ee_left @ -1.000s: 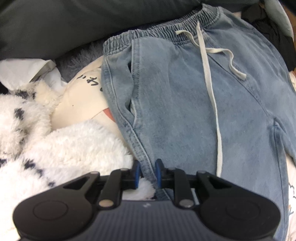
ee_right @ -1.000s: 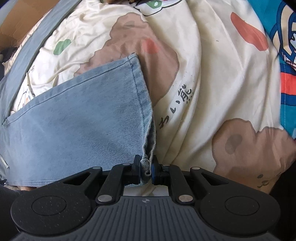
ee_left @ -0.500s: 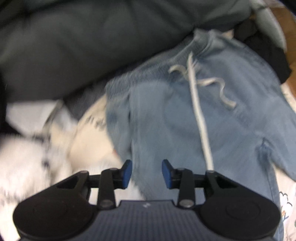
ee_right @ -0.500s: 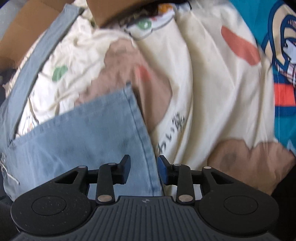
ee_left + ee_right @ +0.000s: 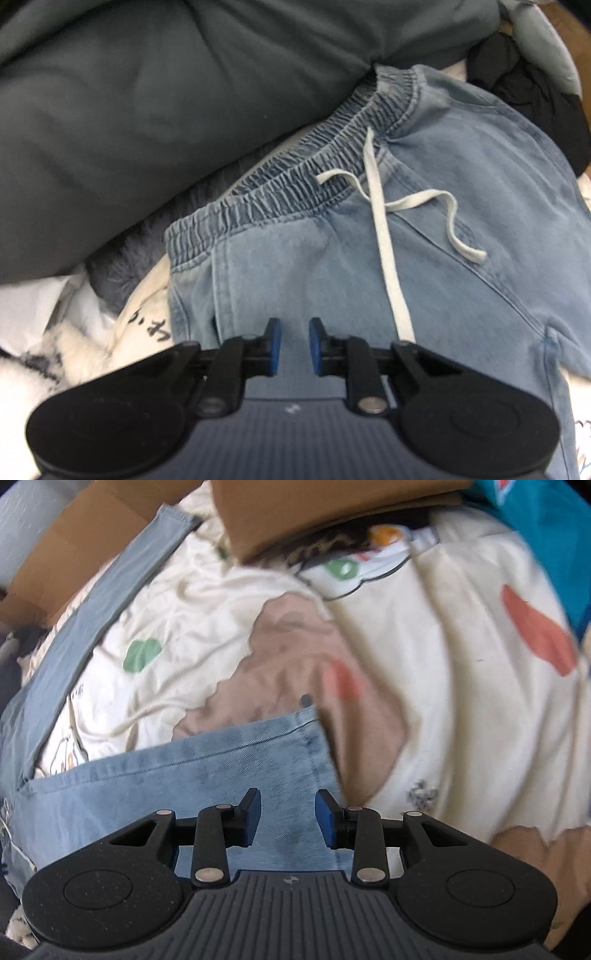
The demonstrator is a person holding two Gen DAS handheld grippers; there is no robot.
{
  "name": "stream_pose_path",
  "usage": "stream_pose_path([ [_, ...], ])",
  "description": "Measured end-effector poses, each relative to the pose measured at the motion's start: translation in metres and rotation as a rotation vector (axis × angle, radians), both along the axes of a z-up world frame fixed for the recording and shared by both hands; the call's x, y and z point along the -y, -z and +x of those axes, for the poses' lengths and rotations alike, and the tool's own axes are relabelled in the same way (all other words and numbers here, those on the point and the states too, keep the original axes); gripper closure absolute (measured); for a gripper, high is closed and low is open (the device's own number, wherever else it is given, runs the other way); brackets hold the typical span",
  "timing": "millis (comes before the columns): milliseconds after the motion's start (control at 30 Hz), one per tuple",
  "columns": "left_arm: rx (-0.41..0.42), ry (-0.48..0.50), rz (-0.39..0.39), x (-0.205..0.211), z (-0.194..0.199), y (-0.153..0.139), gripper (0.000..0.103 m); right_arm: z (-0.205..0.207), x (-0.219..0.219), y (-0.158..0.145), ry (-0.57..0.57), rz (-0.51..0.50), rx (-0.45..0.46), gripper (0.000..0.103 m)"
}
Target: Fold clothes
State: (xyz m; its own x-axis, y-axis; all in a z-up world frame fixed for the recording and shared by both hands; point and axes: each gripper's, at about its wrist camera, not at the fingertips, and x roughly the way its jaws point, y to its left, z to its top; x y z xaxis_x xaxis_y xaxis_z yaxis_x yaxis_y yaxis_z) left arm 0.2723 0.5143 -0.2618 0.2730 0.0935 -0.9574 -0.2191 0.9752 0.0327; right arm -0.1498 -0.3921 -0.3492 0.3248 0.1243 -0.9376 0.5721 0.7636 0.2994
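Light blue denim trousers (image 5: 424,258) lie flat on a printed bed sheet, with the elastic waistband (image 5: 295,181) at the far side and a white drawstring (image 5: 384,236) trailing down the front. My left gripper (image 5: 294,346) hovers open over the hip area with nothing between its blue pads. In the right wrist view the folded trouser leg (image 5: 184,782) ends in a hem near the centre. My right gripper (image 5: 287,821) is open above that leg, empty.
A dark grey-green duvet (image 5: 166,92) bulks up behind the waistband. A fluffy white spotted blanket (image 5: 44,354) lies at the left, black clothing (image 5: 524,85) at the far right. The cream cartoon sheet (image 5: 424,664), cardboard (image 5: 314,509) and a teal garment (image 5: 546,528) surround the leg.
Both grippers let go of the trousers' edge and opened. They drew back and lifted, so the waistband and the leg hem now sit farther up in view.
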Motion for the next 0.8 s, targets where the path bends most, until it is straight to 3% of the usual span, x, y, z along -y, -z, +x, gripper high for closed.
stream_pose_path([
  [133,-0.022,-0.029,0.054,-0.011,0.012,0.018,0.084,0.006,-0.01,0.023,-0.027,0.016,-0.064,0.064],
  [267,-0.015,-0.112,0.019,-0.03,0.019,0.029,0.085,0.007,-0.023,0.04,-0.074,-0.011,-0.128,0.065],
  [300,-0.011,-0.126,0.03,-0.034,0.021,0.03,0.089,0.007,-0.026,0.044,-0.086,-0.02,-0.143,0.065],
  [333,-0.011,-0.14,0.05,-0.037,0.023,0.031,0.099,0.008,-0.028,0.045,-0.092,-0.024,-0.152,0.065],
  [467,-0.018,-0.209,0.026,-0.051,0.028,0.031,0.1,0.009,-0.03,0.045,-0.091,-0.031,-0.166,0.065],
  [667,-0.068,-0.178,-0.021,-0.044,0.03,0.009,0.093,0.01,-0.031,0.037,-0.082,-0.032,-0.16,0.065],
  [800,-0.037,-0.101,-0.023,-0.032,0.034,-0.01,0.092,0.011,-0.028,0.023,-0.061,-0.041,-0.097,0.065],
])
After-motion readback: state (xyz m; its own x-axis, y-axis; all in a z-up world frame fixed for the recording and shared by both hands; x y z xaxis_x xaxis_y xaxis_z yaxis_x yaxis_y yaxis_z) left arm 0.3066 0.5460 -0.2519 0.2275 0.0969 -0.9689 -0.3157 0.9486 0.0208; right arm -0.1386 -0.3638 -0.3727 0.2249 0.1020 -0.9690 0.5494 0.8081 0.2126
